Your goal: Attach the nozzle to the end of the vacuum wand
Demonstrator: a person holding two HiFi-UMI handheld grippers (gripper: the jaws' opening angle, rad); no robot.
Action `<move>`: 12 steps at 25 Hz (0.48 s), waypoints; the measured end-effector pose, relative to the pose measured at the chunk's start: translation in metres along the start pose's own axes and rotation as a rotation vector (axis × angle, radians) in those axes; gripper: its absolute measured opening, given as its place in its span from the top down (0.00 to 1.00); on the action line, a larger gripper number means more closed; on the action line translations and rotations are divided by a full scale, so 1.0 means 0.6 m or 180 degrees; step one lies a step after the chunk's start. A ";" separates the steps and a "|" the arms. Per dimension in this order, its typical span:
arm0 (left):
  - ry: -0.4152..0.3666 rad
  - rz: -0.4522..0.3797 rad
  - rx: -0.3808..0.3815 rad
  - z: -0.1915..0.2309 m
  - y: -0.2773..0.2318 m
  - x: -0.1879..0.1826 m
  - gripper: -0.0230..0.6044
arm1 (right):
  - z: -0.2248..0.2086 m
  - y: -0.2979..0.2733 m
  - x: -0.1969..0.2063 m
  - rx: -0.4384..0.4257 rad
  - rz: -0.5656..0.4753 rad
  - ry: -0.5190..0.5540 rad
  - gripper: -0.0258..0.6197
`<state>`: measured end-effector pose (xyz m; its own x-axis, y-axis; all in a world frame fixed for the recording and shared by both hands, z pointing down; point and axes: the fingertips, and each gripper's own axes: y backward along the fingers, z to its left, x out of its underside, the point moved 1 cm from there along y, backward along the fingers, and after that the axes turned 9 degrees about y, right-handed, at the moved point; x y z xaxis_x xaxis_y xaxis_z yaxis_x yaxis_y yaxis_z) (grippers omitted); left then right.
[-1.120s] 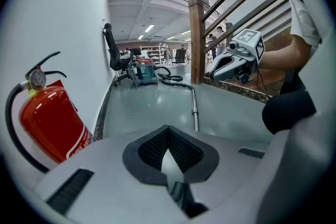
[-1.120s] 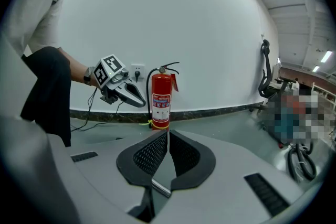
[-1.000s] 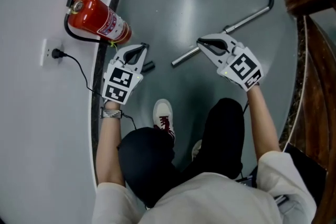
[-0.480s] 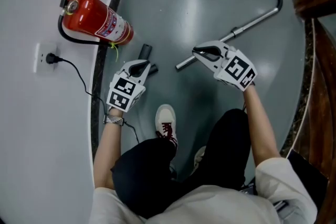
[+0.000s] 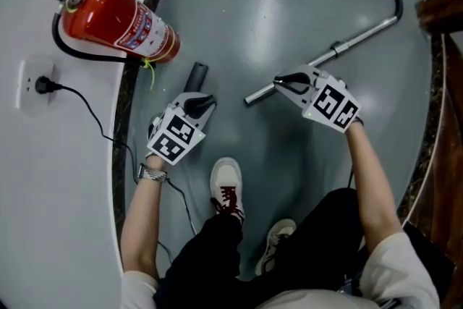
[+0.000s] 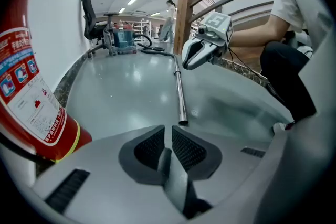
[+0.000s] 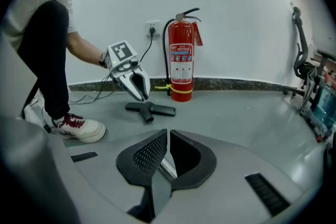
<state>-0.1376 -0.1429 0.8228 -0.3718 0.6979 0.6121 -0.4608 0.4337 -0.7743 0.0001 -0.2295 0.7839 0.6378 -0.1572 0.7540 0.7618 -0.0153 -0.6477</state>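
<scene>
Pickup is being started: the empty left claw is being opened above the nozzle, the closed right claw being held by the wand. Gripping both is being required.

Red extinguisher, black nozzle, seemingly chrome wand.

1. Bright, even indoor light; ceiling lamps glare on the glossy floor at twelve o'clock.
2. Gripper views bulge fisheye-style, corners black.
3. Soft shadows pool on the floor toward six o'clock, head view.
</scene>
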 end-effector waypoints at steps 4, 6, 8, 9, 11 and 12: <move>-0.0030 0.0113 0.0007 0.006 -0.008 0.025 0.88 | 0.031 -0.024 0.049 -0.0214 0.0258 0.0156 0.91; 0.0088 0.0081 -0.0001 0.012 -0.008 0.032 0.88 | 0.048 -0.030 0.059 -0.0297 0.0305 0.0179 0.91; 0.0153 0.0127 -0.0007 0.017 -0.009 0.044 0.87 | 0.063 -0.038 0.064 -0.0353 0.0367 0.0254 0.91; 0.0157 0.0182 -0.0003 0.019 -0.011 0.051 0.85 | 0.066 -0.043 0.065 -0.0362 0.0395 0.0294 0.91; 0.0158 0.0311 0.0054 0.018 -0.016 0.065 0.80 | 0.067 -0.053 0.066 -0.0365 0.0447 0.0354 0.91; 0.0158 0.0368 0.0103 0.015 -0.019 0.071 0.79 | 0.067 -0.059 0.069 -0.0372 0.0488 0.0383 0.89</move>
<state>-0.1557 -0.1235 0.8589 -0.3839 0.7699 0.5098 -0.4433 0.3306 -0.8332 0.0042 -0.1957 0.8427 0.7217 -0.2830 0.6317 0.6343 -0.0953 -0.7672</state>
